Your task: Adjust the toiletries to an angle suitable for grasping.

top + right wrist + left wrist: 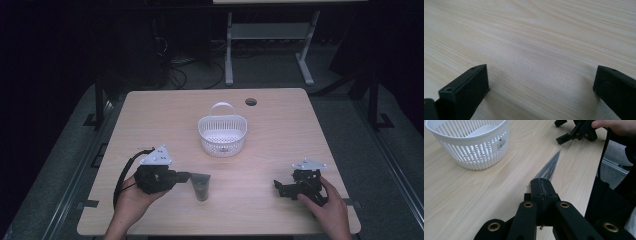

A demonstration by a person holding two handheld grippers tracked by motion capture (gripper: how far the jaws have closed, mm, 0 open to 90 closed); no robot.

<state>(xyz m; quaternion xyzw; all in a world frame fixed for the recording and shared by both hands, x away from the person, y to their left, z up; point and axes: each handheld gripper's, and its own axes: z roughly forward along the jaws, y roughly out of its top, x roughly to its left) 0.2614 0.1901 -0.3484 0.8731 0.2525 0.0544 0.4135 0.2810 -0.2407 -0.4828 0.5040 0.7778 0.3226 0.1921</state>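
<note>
While my left gripper (pixel 184 176) pinches one end of a dark flat pouch (pixel 200 185), the pouch lies near the surface's front edge, a little left of middle.

Seen along my left gripper (pixel 541 188), its jaws are pressed together on the pouch (pixel 550 166), whose thin dark edge runs away toward my other hand. Behind the pouch, about the middle of the surface (pixel 280 125), stands a white slotted basket (pixel 222 134) with a hoop handle; I cannot tell whether anything lies inside it. Well off toward the front right corner, my right gripper (pixel 281 187) rests low in my right hand (pixel 330 212), and its own view shows the jaws wide apart over bare wood (pixel 536 45), holding nothing. My left hand (pixel 131 202) grips the left tool from behind.
</note>
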